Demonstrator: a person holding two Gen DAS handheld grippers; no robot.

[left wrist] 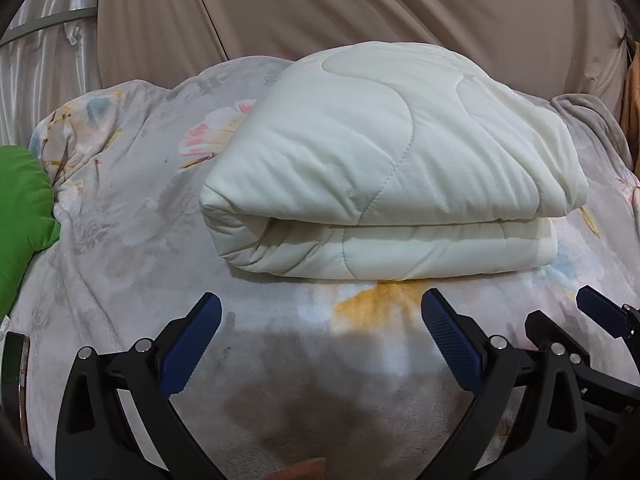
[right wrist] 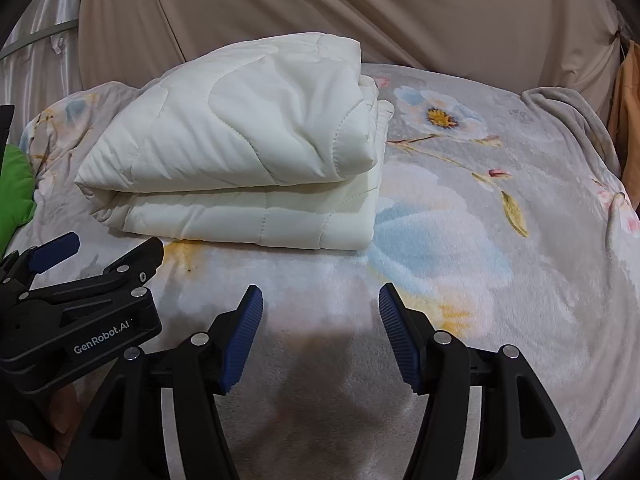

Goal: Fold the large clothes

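A cream quilted comforter [left wrist: 380, 176] lies folded in a thick stack on the floral blanket [left wrist: 120, 220]; it also shows in the right wrist view [right wrist: 240, 160] at upper left. My left gripper [left wrist: 320, 316] is open and empty, just in front of the comforter's near edge. My right gripper [right wrist: 320, 304] is open and empty, in front of and to the right of the comforter. The right gripper also shows at the right edge of the left wrist view [left wrist: 576, 320]; the left gripper shows at the left of the right wrist view [right wrist: 108, 248].
A green cushion [left wrist: 20, 216] lies at the bed's left edge. A beige curtain [left wrist: 360, 8] hangs behind the bed. A grey blanket fold [right wrist: 568, 112] sits at the far right. Orange cloth [right wrist: 628, 92] hangs at the right edge.
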